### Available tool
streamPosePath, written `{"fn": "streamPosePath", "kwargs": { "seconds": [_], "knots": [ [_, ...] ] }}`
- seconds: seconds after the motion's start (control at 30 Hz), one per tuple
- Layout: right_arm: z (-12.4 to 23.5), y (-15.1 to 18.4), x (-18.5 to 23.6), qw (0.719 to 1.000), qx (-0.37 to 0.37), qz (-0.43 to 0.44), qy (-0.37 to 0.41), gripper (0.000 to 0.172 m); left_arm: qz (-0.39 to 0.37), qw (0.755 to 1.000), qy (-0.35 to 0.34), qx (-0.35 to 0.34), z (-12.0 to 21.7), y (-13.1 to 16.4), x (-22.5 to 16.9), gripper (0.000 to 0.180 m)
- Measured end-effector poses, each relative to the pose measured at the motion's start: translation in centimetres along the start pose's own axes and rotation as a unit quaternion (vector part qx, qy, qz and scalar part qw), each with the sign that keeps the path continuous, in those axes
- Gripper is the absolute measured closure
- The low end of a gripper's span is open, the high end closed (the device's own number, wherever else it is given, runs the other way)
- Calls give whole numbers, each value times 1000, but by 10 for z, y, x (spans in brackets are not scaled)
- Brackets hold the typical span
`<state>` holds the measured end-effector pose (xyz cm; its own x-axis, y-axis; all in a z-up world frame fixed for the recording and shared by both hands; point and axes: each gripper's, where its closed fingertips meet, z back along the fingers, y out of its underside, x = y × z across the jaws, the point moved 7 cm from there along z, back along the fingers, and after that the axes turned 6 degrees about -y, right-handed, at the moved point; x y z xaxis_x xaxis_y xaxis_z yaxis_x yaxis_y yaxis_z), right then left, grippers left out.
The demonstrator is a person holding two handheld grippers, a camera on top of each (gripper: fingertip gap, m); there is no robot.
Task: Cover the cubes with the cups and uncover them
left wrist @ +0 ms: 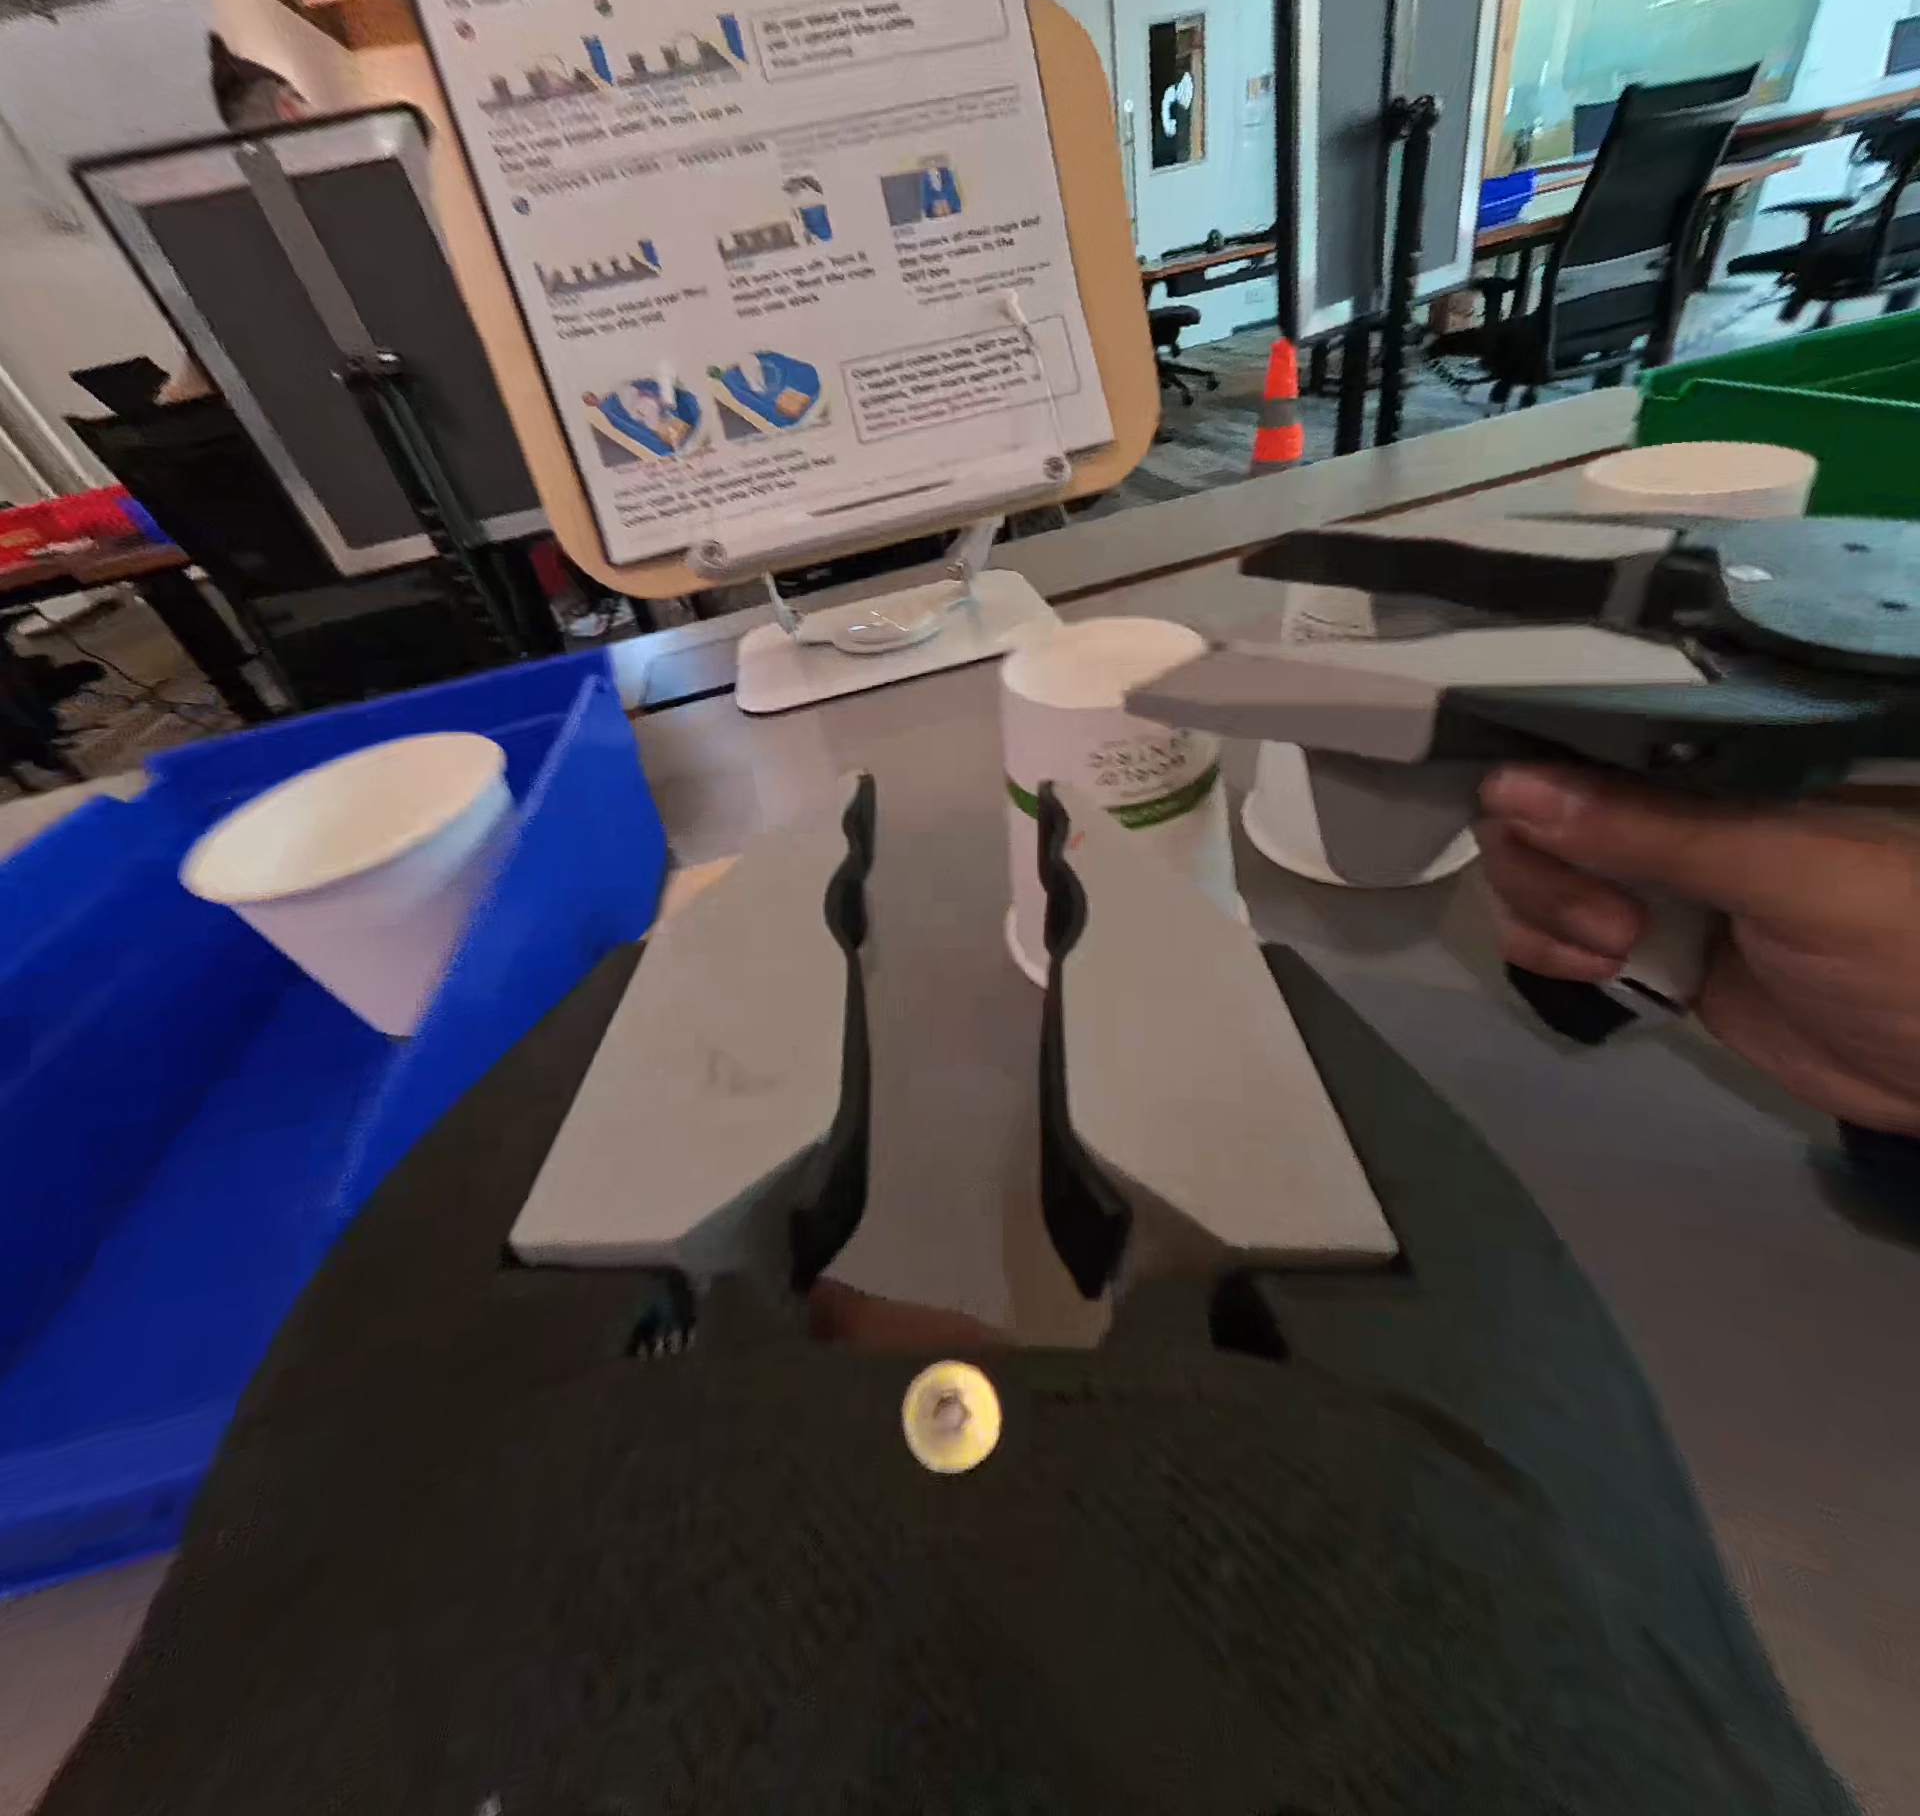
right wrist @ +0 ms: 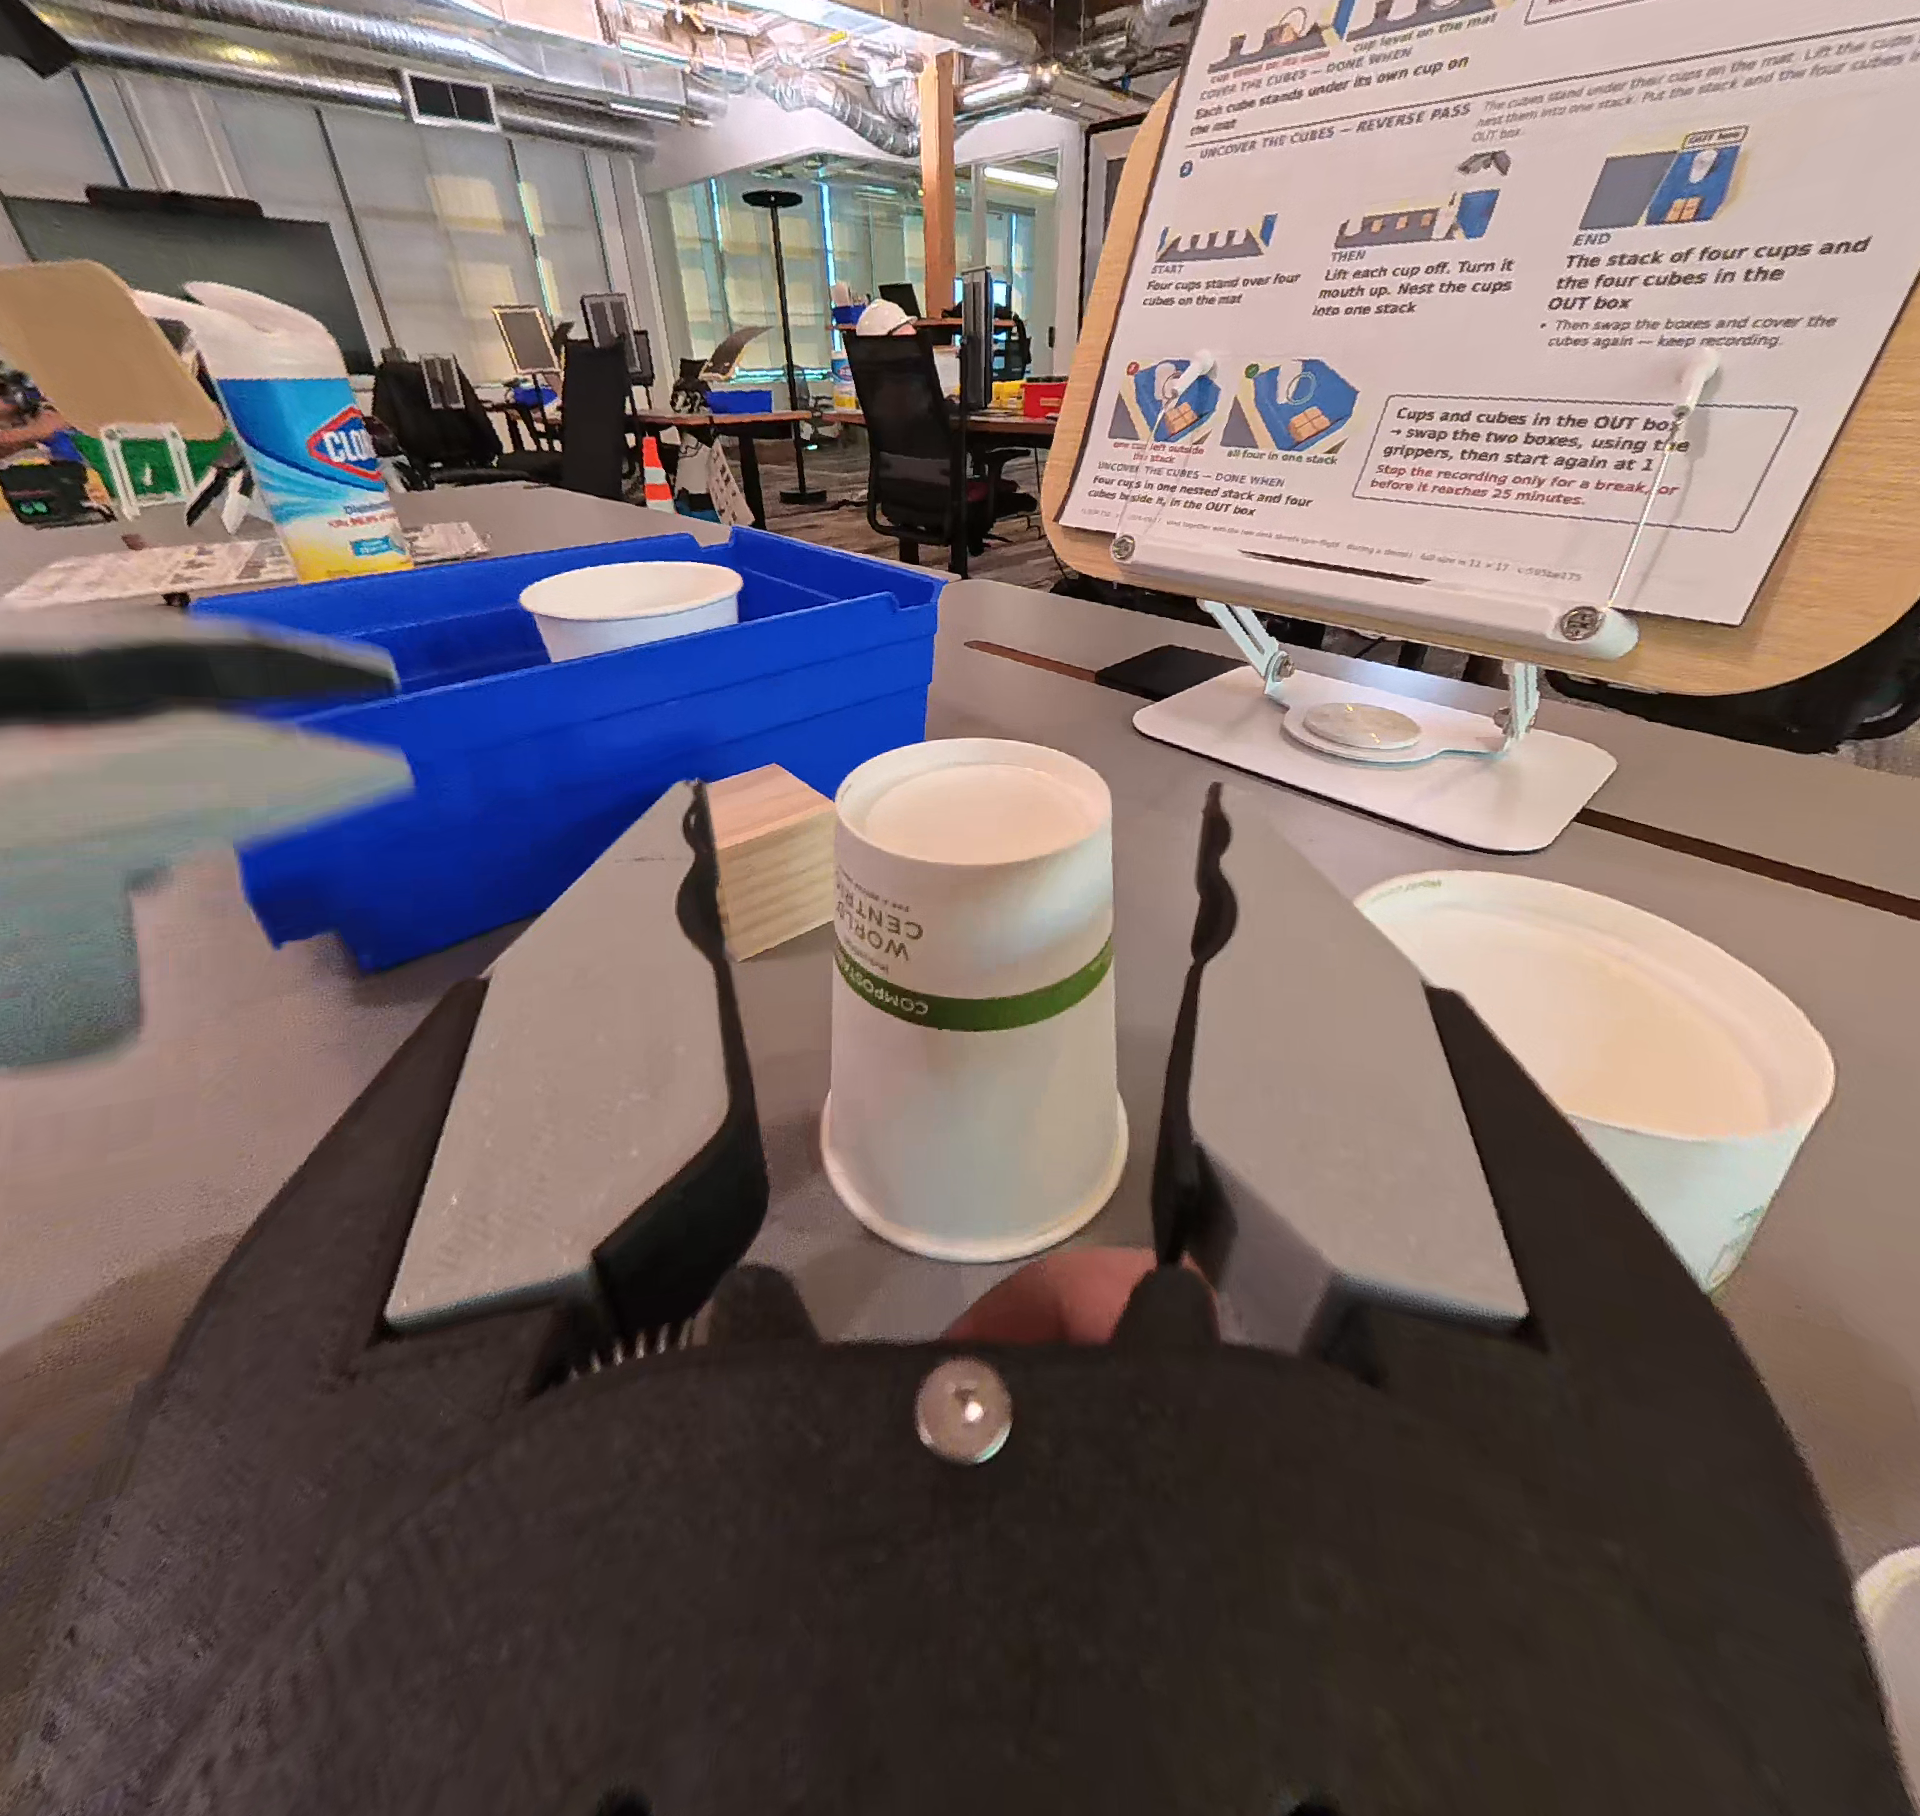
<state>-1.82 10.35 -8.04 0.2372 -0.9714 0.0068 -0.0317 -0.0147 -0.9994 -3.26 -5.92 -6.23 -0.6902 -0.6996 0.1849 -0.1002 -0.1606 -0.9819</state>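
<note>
Left wrist view: the left tool (left wrist: 951, 810) hangs slightly open and empty beside the blue bin (left wrist: 582, 831), where an upright cup (left wrist: 358, 862) sits blurred.

Right wrist view: the right tool (right wrist: 951, 831) spreads wide around an upturned cup (right wrist: 971, 997), not touching, likely ready to lift it. A wooden cube (right wrist: 774, 857) stands uncovered alongside; any cube underneath is hidden.

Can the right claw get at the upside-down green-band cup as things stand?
Probably yes. The right claw is open with the inverted cup standing between its fingers, with a gap showing on each side. The wooden cube sits beyond the left finger and the neighbouring cup is off to the right, neither blocking.
</note>
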Motion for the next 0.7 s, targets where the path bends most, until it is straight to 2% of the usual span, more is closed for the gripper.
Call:
{"fn": "streamPosePath", "kwargs": {
  "seconds": [0.13, 0.2, 0.27, 0.4, 0.5, 0.6, 0.7],
  "knots": [
    [-2, 1, 4, 1000, 5, 0, -11, 83, -32, 999, -11, 22, -6, -46, 48, 148],
    [-3, 2, 6, 1000, 10, 0, -17, 83, -62, 995, -26, 67, -25, -52, 79, 146],
    [-3, 2, 8, 1000, 10, 5, -20, 84, -92, 987, -40, 127, -48, -46, 109, 144],
    [-4, 4, 10, 1000, 15, 9, -20, 85, -109, 962, 1, 249, -80, -16, 142, 141],
    [-4, 4, 9, 1000, 16, 7, -21, 85, -131, 948, 34, 288, -89, 3, 151, 152],
    [-4, 4, 9, 1000, 16, 6, -20, 86, -160, 936, 20, 313, -94, 17, 158, 154],
    [-4, 3, 9, 1000, 15, 6, -21, 86, -172, 932, 16, 319, -96, 25, 157, 174]
  ]
}}
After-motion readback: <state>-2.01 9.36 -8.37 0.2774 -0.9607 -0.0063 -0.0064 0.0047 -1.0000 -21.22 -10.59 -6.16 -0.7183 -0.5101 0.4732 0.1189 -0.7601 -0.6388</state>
